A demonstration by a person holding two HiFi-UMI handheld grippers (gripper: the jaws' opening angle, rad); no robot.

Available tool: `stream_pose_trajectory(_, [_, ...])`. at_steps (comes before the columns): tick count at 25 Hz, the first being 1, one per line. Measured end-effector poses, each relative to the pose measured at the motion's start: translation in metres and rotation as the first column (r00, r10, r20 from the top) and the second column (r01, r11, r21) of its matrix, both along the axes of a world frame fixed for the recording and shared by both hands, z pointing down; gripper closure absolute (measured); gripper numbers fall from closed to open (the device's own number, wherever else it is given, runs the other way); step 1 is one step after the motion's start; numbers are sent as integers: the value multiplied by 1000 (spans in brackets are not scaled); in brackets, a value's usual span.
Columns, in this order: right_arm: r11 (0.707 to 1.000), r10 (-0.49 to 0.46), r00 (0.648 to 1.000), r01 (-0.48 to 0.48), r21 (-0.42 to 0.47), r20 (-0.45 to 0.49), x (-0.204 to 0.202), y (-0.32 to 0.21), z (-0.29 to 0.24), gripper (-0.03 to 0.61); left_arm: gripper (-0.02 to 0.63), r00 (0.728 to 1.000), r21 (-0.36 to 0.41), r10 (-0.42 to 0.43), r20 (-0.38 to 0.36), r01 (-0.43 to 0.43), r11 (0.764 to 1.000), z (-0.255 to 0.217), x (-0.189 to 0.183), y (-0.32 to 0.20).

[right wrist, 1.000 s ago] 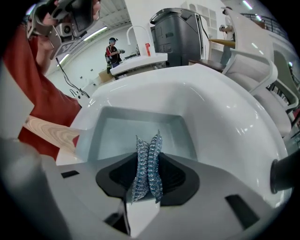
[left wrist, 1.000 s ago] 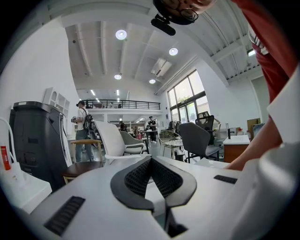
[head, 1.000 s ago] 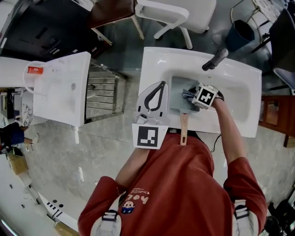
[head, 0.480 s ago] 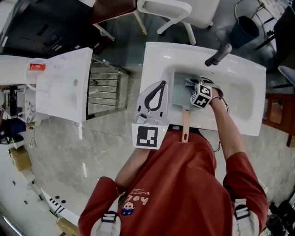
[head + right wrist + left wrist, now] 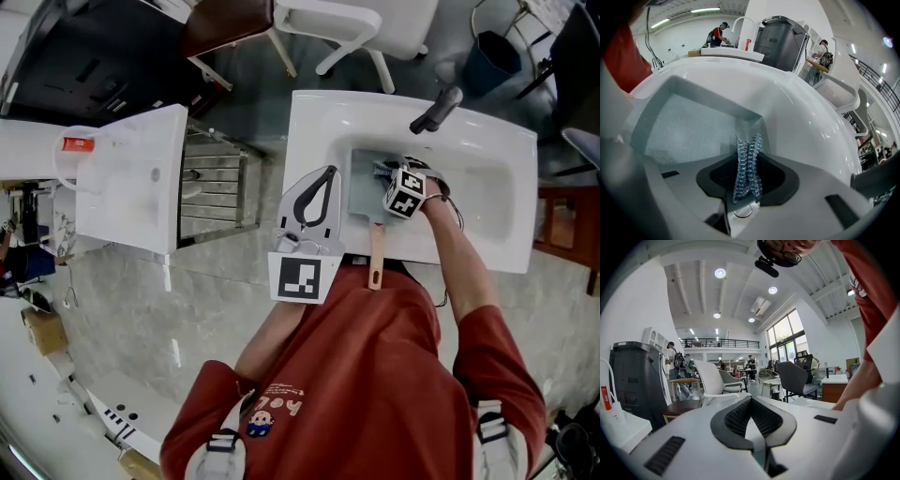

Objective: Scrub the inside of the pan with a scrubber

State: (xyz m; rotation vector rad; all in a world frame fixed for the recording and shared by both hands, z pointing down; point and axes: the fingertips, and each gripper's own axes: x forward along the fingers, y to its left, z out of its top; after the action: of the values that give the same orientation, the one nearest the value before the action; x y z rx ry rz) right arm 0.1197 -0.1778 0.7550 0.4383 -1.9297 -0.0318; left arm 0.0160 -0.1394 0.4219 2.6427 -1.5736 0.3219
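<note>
A square grey-blue pan point(image 5: 363, 199) with a wooden handle point(image 5: 375, 259) lies in the white sink point(image 5: 314, 122), its handle sticking out over the near rim. My right gripper point(image 5: 385, 174) reaches down into the pan and is shut on a blue-silver mesh scrubber point(image 5: 747, 165). In the right gripper view the scrubber stands between the jaws of the right gripper point(image 5: 748, 152), over the pan's speckled floor point(image 5: 689, 129) near a corner. My left gripper point(image 5: 329, 171) hovers over the sink's left rim. Its jaws are shut with nothing between them, and in its own view the left gripper point(image 5: 750, 402) points out into the room.
A dark faucet point(image 5: 437, 111) stands at the sink's far rim. Left of the sink are a metal rack point(image 5: 212, 184) and a second white basin unit point(image 5: 131, 178). A white chair point(image 5: 366, 23) and a blue bin point(image 5: 492, 61) stand beyond.
The right gripper with the scrubber has shifted slightly to the left inside the pan. The left gripper has stayed put.
</note>
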Motion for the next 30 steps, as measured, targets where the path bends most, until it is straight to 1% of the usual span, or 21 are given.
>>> stream_pose_trajectory(3, [1000, 10, 1000, -10, -19, -2, 0, 1, -8, 437, 603, 1000, -1, -3, -2, 3, 1000, -1, -1, 0])
stream_pose_trajectory(7, [999, -4, 1000, 4, -43, 5, -2, 8, -30, 434, 603, 1000, -1, -14, -13, 14, 1000, -2, -5, 0])
stream_pose_trajectory(9, [996, -21, 999, 23, -84, 30, -6, 16, -47, 433, 603, 1000, -1, -16, -13, 16, 1000, -1, -6, -1])
stream_pose_trajectory(12, [979, -60, 995, 73, -188, 74, -14, 34, -72, 431, 603, 1000, 1, -11, -13, 11, 1000, 1, -7, -2])
stream_pose_trajectory(14, [951, -78, 990, 109, -290, 114, -20, 51, -86, 433, 603, 1000, -3, -9, -19, 9, 1000, 3, -8, -3])
stream_pose_trajectory(16, [909, -101, 983, 153, -388, 150, -27, 69, -96, 433, 603, 1000, -12, -8, -25, 7, 1000, 7, -8, -3])
stream_pose_trajectory(18, [872, -134, 978, 194, -449, 162, -31, 82, -100, 434, 603, 1000, -16, -5, -30, 4, 1000, 9, -6, -4])
stream_pose_trajectory(21, [839, -148, 975, 214, -501, 169, -31, 86, -96, 436, 603, 999, -13, 5, -46, -5, 1000, 10, -2, -4])
stream_pose_trajectory(26, [790, -88, 980, 178, -587, 179, -35, 87, -86, 437, 603, 998, -18, 7, -61, -8, 1000, 12, -4, -2])
stream_pose_trajectory(30, [745, -75, 982, 172, -644, 175, -35, 91, -72, 439, 603, 998, -26, -3, -60, 1, 1000, 16, -8, 0])
